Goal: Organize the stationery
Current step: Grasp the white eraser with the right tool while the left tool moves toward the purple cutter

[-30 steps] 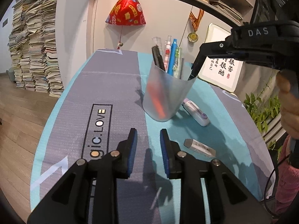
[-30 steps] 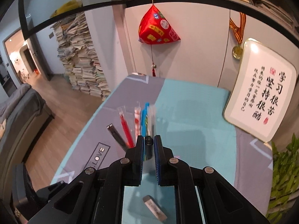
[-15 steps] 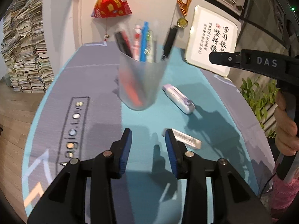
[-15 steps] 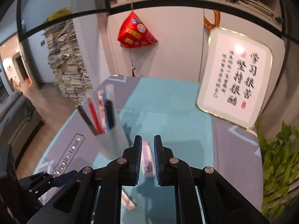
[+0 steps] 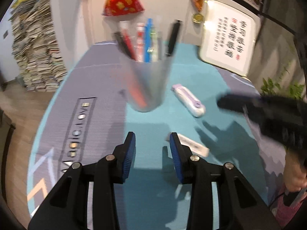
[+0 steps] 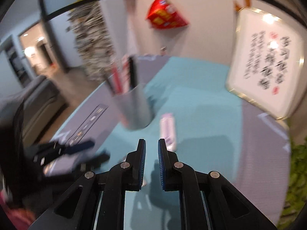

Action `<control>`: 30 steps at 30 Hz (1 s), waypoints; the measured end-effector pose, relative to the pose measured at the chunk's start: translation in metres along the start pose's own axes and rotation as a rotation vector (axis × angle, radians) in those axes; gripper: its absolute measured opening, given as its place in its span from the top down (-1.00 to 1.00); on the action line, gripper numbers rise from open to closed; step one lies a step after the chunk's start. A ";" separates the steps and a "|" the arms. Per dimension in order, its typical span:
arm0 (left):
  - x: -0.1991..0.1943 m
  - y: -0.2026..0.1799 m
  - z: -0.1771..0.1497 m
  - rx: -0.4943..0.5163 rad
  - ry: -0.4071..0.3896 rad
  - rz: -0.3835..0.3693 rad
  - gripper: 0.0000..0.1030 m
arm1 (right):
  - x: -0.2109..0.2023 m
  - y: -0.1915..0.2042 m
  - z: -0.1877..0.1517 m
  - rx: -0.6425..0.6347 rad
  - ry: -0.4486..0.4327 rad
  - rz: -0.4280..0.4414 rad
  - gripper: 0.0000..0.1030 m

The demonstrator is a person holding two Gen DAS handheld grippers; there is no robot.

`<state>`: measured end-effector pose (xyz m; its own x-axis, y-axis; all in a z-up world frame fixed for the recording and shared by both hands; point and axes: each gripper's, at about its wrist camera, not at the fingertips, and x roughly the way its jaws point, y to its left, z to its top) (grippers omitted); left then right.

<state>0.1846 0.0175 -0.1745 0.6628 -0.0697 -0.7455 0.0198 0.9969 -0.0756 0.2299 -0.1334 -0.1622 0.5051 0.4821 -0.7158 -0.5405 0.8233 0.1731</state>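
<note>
Lilac corrector (image 5: 189, 100) lies lengthwise away from both empty tongs: left (image 5: 152, 149) spread, right (image 6: 151, 156) narrowly parted.

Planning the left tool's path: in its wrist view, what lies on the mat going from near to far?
White rectangular eraser → white-and-lilac correction tape dispenser → frosted translucent pen cup → white gold-framed calligraphy board.

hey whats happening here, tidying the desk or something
Yes, stationery is being sorted. Both grippers are empty: the left gripper is open near the white eraser, and the right gripper is open a little by the purple correction tape. The pens already stand in the frosted cup.
</note>
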 end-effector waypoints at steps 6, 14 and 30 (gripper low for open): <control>-0.006 0.022 0.002 -0.069 -0.013 0.049 0.32 | 0.014 0.028 -0.023 -0.157 0.056 0.033 0.78; -0.009 0.031 -0.001 -0.088 -0.022 0.054 0.31 | 0.031 0.043 -0.028 -0.206 0.110 0.010 0.77; -0.007 0.041 -0.004 -0.103 -0.020 0.042 0.30 | 0.067 0.038 -0.016 -0.222 0.172 -0.085 0.67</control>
<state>0.1782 0.0586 -0.1748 0.6761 -0.0263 -0.7363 -0.0844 0.9900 -0.1129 0.2326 -0.0748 -0.2145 0.4435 0.3408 -0.8289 -0.6451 0.7635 -0.0313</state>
